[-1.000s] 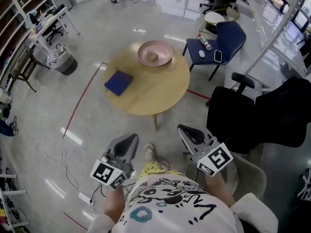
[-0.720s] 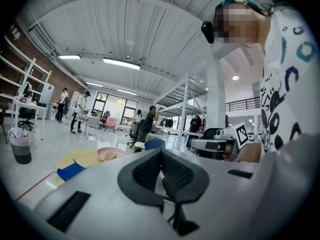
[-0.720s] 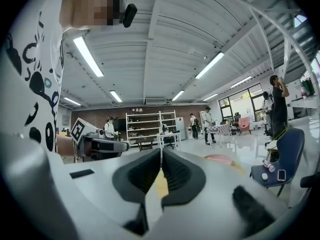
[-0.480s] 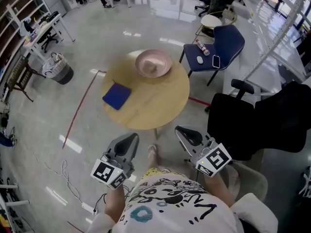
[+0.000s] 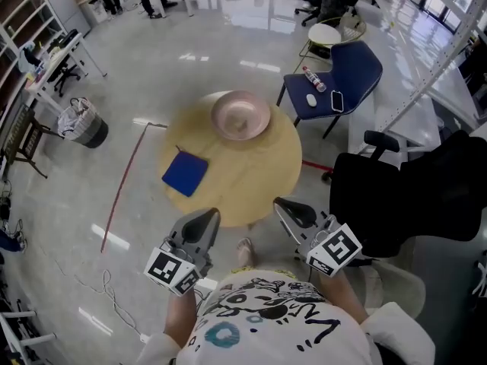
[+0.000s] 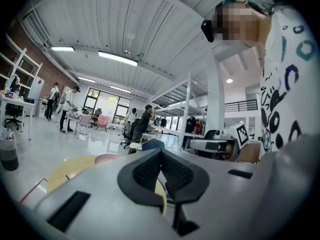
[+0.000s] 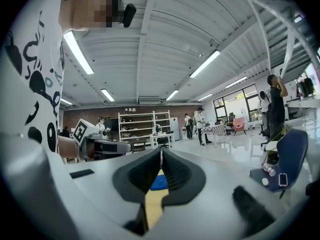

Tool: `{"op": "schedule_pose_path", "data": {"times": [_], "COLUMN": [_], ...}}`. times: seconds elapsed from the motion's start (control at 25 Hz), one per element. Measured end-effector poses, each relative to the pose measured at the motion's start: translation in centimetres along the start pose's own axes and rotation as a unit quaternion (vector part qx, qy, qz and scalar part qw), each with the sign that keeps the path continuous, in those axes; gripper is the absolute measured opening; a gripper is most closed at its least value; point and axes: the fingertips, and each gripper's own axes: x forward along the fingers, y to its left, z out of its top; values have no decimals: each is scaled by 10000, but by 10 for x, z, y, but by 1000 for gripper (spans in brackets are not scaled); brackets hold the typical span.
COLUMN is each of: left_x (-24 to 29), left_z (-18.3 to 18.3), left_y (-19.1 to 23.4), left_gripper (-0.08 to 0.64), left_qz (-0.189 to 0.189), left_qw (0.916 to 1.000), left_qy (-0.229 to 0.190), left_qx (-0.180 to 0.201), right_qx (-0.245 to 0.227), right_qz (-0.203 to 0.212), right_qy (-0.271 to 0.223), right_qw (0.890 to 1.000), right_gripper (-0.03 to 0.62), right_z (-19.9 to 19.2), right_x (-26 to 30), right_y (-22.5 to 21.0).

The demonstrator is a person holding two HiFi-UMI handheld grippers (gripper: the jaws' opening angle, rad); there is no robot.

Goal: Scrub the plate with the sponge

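Table [image 5: 251, 177] has drawn nearer; 2 shut hand-held grippers [image 5: 204, 219] [image 5: 291, 207] point toward it.

The room is lit brightly by ceiling strips [image 6: 117, 58]. Glare is thrown on the floor [image 5: 251, 10]. The gripper views are bowed and darkened at the edges.

We counted one round table [image 5: 259, 181], one pink plate [image 5: 240, 115], one blue pad [image 5: 185, 172], one blue chair [image 5: 356, 68], and two grippers: left gripper [image 5: 201, 224], right gripper [image 5: 295, 212].
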Motion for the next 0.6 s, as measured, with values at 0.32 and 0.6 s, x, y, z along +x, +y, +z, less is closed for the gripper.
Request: {"op": "schedule_pose_path", "data": {"times": [0.32, 0.6], "left_x": [27, 50], "left_z": [4, 2], "left_y": [52, 84], "left_gripper": [15, 15], "left_qz": [-249, -225], "left_qw": [9997, 9996], "left_qy": [47, 126], "left_qx": [-40, -143], "right_qx": [73, 213], "right_qz": [-198, -322], "right_qy": [11, 27], "right_qw": [9998, 9993], "right_gripper": [29, 29], "right_z": [-1, -4], "right_x": [53, 81], "right_y": [-24, -46]}}
